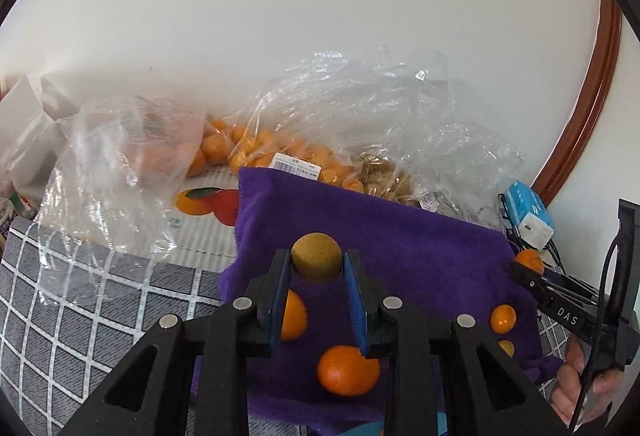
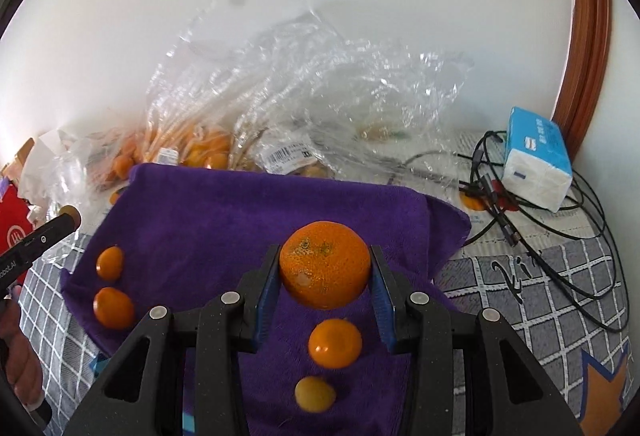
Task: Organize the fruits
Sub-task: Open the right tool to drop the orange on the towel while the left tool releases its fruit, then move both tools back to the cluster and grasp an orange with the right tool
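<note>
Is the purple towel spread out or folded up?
Spread out: the purple towel lies open on the checked cloth with loose fruit on it.

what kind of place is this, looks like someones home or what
Probably a home table against a wall, just after shopping: a grid-patterned tablecloth, clear plastic bags of fruit with price labels, plus a tissue pack and loose cables.

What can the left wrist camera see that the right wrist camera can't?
Only the left wrist view shows the left gripper close up, shut on a yellowish-brown fruit, and the white box at the far left.

Only the right wrist view shows the right gripper close up, shut on a big orange, plus a red box and most of the tangled black cables.

Both show the purple cloth with loose small oranges, the clear plastic bags of fruit, and the blue tissue pack.
</note>
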Tool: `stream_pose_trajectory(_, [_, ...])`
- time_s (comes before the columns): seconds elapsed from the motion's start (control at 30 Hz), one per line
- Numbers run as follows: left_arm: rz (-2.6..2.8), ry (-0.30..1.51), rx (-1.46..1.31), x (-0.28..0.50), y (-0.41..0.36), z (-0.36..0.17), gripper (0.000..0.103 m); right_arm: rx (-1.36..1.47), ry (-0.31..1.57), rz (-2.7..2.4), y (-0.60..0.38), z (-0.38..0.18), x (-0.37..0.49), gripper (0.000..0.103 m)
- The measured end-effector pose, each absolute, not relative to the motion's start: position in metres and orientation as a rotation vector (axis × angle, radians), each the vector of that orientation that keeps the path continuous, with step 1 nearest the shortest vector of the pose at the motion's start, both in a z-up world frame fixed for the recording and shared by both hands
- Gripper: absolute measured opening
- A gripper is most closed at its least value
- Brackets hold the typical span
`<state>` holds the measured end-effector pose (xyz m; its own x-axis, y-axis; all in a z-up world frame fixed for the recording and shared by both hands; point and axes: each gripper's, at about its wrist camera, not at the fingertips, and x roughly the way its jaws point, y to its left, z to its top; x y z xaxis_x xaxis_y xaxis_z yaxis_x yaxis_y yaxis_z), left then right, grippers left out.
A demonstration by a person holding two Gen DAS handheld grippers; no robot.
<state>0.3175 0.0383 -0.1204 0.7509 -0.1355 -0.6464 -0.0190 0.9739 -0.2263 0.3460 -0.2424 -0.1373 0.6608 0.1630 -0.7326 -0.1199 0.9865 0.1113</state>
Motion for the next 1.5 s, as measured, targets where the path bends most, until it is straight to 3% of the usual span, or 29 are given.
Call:
stream_pose_trajectory(0.57, [-0.049,0.938,-0.140,0.363,0.002,-0.165,0.026,0.057,1.011,0.157,-0.244,-0.188,0.378,0.042])
stream_pose_trajectory(0.73, [-0.038,0.948,-0.132,0.361,-0.001,-0.166,0.028,0.046,0.963,0.175,-0.244,-0.176,0.369,0.057])
stream_pose_trajectory(0.8, [-0.042,0.954,-0.126,0.359,-0.002,-0.161,0.039,0.051,0.923,0.176,-0.246,-0.162,0.361,0.060])
stream_pose_trajectory(0.9, [-0.039,0.902,-0.127,0.346,0.002,-0.145,0.050,0.088,0.889,0.176,-0.249,-0.144,0.348,0.066])
stream_pose_trajectory(1.07, [-0.019,0.823,-0.197,0.311,0.021,-0.116,0.054,0.040,0.829,0.153,-0.239,-0.117,0.312,0.066])
stream_pose_trajectory(1.27, [0.015,0.747,-0.219,0.255,0.050,-0.105,0.054,-0.016,0.785,0.126,-0.225,-0.107,0.252,0.066])
stream_pose_trajectory(1.5, [0.069,0.774,-0.211,0.208,0.074,-0.131,0.054,0.062,0.878,0.189,-0.211,-0.127,0.205,0.066])
